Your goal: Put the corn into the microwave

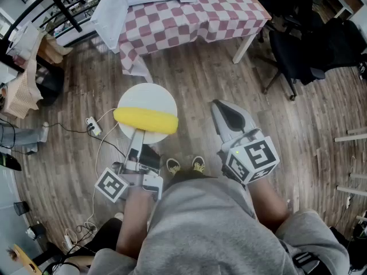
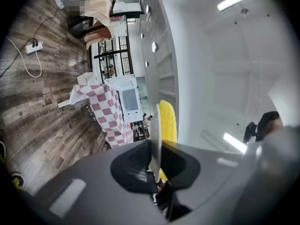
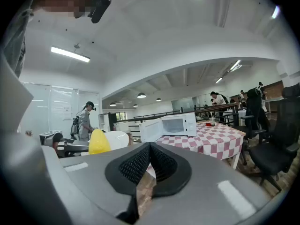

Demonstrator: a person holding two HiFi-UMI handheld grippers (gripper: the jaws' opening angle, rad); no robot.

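— Left fingers (image 1: 136,146), head view: we have them clamped on the rim of one white plate (image 1: 150,96) with one corn (image 1: 146,121) lying on it. Our right fingers (image 1: 229,119) are pressed together, empty.

— Left gripper view: we're carrying, we judge, with one microwave (image 2: 129,97) ahead.

— Right gripper view: its door is open, up on the tabletop (image 3: 220,139). Next we need to close in and slide the plate in level.

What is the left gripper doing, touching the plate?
Touching. The left gripper view shows the left gripper with its jaws shut on the plate's edge.
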